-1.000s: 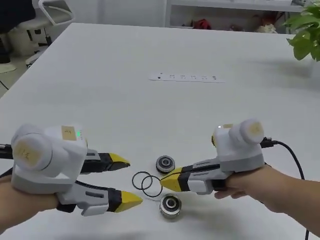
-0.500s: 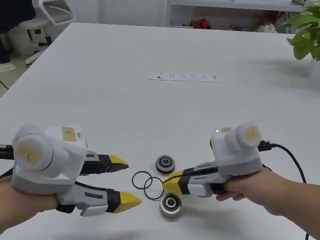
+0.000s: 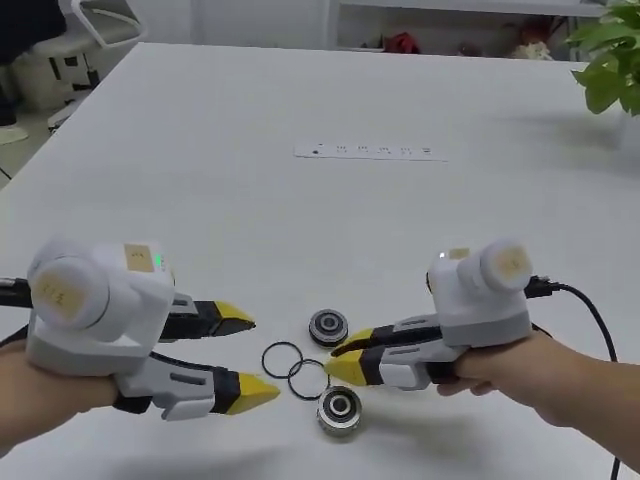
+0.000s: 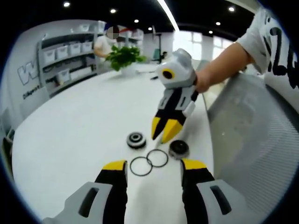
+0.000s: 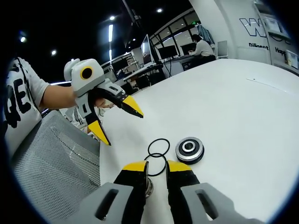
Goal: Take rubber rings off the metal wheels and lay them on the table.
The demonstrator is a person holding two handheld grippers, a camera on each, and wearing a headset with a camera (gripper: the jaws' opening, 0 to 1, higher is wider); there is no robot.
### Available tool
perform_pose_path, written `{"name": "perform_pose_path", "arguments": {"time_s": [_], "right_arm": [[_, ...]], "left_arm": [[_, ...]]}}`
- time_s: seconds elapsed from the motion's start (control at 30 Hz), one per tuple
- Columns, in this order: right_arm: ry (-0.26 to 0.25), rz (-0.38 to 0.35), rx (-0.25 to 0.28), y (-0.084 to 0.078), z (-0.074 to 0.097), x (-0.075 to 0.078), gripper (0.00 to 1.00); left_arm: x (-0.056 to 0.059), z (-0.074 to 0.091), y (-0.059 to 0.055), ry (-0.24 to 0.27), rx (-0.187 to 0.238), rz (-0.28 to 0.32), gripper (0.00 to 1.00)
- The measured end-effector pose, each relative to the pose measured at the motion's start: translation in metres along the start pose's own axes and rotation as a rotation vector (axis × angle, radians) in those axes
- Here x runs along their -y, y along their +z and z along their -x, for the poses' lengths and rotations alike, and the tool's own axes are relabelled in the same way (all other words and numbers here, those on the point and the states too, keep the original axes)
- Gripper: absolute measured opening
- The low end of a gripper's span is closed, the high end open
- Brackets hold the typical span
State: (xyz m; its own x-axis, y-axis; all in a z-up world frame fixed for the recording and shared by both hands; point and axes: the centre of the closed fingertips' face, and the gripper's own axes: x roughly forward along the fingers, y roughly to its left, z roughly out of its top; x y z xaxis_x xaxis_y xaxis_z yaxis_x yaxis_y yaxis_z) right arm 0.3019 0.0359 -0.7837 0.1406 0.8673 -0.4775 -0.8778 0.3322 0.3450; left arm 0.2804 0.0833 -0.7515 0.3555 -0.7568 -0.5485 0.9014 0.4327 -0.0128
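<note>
White tabletop point(image 3: 300, 220) has a power strip point(image 3: 362, 152) far back. Two rubber rings point(image 3: 295, 368) lie flat between two metal wheels point(image 3: 328, 326). Left hand-held gripper point(image 3: 262, 358) gapes wide, holding nothing. Right hand-held gripper point(image 3: 340, 355), closed before, is now a little apart and holds nothing.

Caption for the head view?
Left gripper and right gripper, both open, point at rubber rings and metal wheels on a table.

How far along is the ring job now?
Done: two rubber rings lie on the table between the far wheel and the near wheel. In hand: nothing; the left tool and right tool are open, empty, beside them. Left: I cannot tell whether either wheel carries another ring.
</note>
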Motion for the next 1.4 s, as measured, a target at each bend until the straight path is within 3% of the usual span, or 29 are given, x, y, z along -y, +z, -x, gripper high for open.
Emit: {"name": "perform_pose_path", "arguments": {"time_s": [0.3, 0.8, 1.4], "right_arm": [[-0.032, 0.010, 0.011, 0.002, 0.007, 0.012, 0.14], [-0.089, 0.059, 0.020, 0.005, 0.011, 0.032, 0.19], [-0.110, 0.135, 0.031, 0.004, 0.003, 0.040, 0.25]], "left_arm": [[-0.011, -0.008, 0.007, -0.002, -0.001, -0.016, 0.43], [-0.027, -0.026, 0.009, -0.006, -0.014, -0.025, 0.41], [-0.033, -0.045, 0.006, -0.023, -0.034, -0.022, 0.36]]}}
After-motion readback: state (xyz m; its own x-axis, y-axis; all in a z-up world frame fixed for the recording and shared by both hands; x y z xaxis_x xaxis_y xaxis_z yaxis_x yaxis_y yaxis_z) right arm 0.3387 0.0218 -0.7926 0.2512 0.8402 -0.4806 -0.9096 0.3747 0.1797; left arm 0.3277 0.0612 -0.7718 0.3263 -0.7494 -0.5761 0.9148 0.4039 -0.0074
